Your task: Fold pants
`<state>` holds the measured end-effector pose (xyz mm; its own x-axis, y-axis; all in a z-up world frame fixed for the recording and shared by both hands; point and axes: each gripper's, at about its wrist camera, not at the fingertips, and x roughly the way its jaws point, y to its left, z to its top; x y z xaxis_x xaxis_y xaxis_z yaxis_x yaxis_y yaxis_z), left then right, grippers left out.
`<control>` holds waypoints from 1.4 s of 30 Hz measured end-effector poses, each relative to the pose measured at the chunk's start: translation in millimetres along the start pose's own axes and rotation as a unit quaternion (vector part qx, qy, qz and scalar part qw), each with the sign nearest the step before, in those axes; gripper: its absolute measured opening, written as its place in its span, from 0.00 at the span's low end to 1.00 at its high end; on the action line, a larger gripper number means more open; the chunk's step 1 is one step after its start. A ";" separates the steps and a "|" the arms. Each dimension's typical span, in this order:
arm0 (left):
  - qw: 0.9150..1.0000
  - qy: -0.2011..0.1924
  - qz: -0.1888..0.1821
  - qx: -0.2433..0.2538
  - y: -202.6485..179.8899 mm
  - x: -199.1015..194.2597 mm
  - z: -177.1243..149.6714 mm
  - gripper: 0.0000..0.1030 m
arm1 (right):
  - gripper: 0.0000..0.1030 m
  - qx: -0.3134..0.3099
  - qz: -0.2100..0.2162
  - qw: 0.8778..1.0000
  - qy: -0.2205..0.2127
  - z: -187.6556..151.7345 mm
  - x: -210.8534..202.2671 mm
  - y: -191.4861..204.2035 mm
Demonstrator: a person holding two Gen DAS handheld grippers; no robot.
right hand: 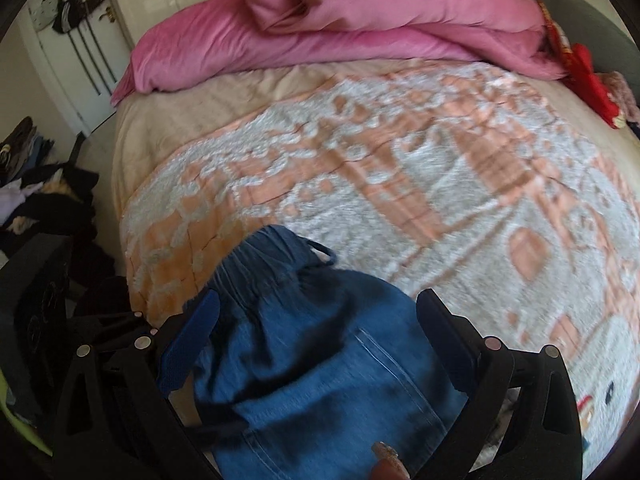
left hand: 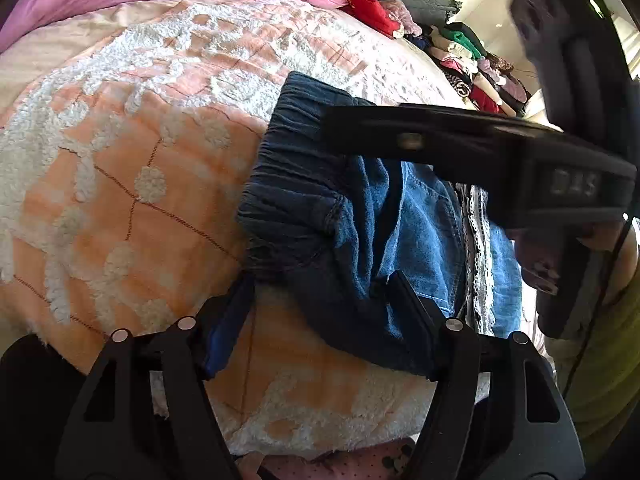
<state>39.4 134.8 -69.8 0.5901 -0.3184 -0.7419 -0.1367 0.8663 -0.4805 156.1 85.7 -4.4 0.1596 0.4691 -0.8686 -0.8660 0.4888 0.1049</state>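
Blue denim pants (left hand: 424,224) lie crumpled on the peach-and-white bedspread (left hand: 152,184), their dark elastic waistband (left hand: 288,184) toward the left. My left gripper (left hand: 322,280) straddles the near corner of the waistband with its jaws apart. Fabric lies between its fingers and drapes against the right finger (left hand: 404,300), while the blue pad (left hand: 224,332) sits beside the cloth. In the right wrist view my right gripper (right hand: 320,300) hovers wide open over the pants (right hand: 320,360), just behind the waistband (right hand: 264,264). Its black body (left hand: 460,148) crosses above the pants in the left wrist view.
Pink bedding (right hand: 340,28) is heaped at the head of the bed. Stacked clothes (left hand: 476,64) and a red item (left hand: 368,4) line the bed's far side. More clothes (right hand: 44,200) lie on the floor by a white door (right hand: 80,64). A person's fingertip (right hand: 386,456) shows at the bottom.
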 end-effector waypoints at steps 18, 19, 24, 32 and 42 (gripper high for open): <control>0.999 0.005 -0.048 -0.010 -8.5 -6.1 0.0 0.90 | 0.36 0.070 0.143 0.985 -0.066 -24.5 -38.4 -37.1; 0.999 0.007 -0.053 -0.010 -11.9 -4.9 1.0 0.90 | 0.36 0.076 0.150 0.983 -0.075 -29.0 -46.9 -41.4; 0.995 0.010 -0.098 -0.009 -35.2 0.3 8.4 0.90 | 0.36 0.100 0.163 0.975 -0.117 -54.3 -87.3 -62.8; 0.988 0.006 -0.148 0.051 -103.9 -5.6 9.6 0.63 | 0.39 0.126 0.137 0.969 -0.165 -98.4 -136.4 -91.1; 0.976 0.083 -0.143 0.145 -151.7 28.2 -37.8 0.65 | 0.77 0.251 0.054 0.950 -0.178 -196.5 -164.5 -144.1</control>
<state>46.8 -20.1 -35.5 0.4316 -0.5993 -0.6742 0.2590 0.7983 -0.5437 161.5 -206.4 28.2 0.3099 0.7115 -0.6306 -0.5649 0.6713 0.4798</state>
